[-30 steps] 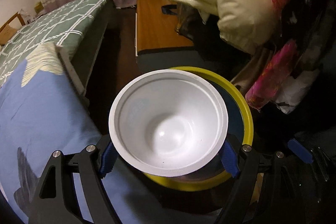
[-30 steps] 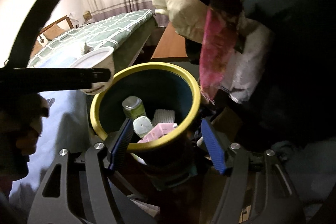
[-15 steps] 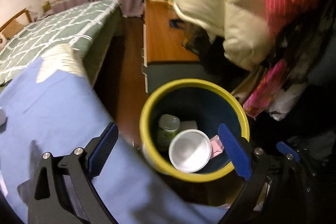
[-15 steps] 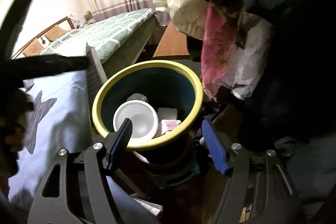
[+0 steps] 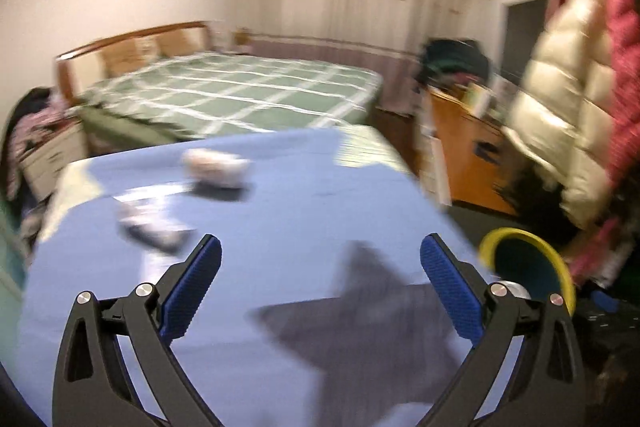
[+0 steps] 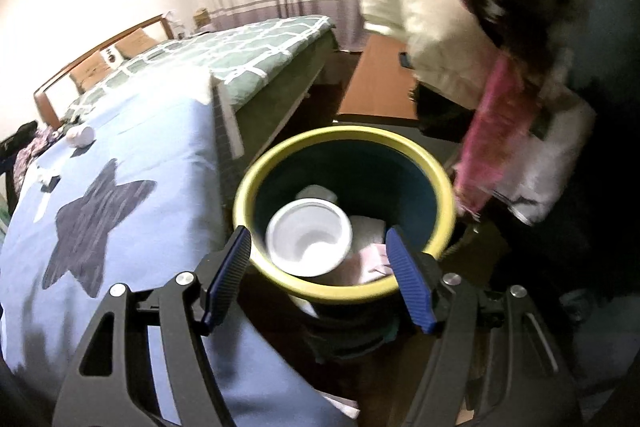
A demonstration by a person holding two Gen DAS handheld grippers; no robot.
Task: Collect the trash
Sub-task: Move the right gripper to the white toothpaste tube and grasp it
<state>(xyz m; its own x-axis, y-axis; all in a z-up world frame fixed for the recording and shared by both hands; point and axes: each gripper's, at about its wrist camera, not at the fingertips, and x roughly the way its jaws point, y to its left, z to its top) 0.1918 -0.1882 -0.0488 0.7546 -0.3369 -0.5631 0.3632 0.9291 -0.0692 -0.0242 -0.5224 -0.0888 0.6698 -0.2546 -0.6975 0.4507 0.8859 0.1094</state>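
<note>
Your blue sheet (image 5: 304, 195) stretches ahead of the left tongs (image 5: 320, 281), and the remaining scraps lie on it ahead and to their left: a pale crumpled wad (image 5: 216, 171) farther off, a flatter blurred piece (image 5: 152, 227) nearer. Your left tongs have just been opening and stand released, nothing between them. The right tongs (image 6: 320, 279), spread and not grasping, hover at the yellow-rimmed bin (image 6: 420, 167) holding the white cup (image 6: 308, 237)

White plastic bowl (image 6: 308, 241) upright, slightly tilted, inside yellow-rimmed dark bin (image 6: 438, 183) among other trash.
</note>
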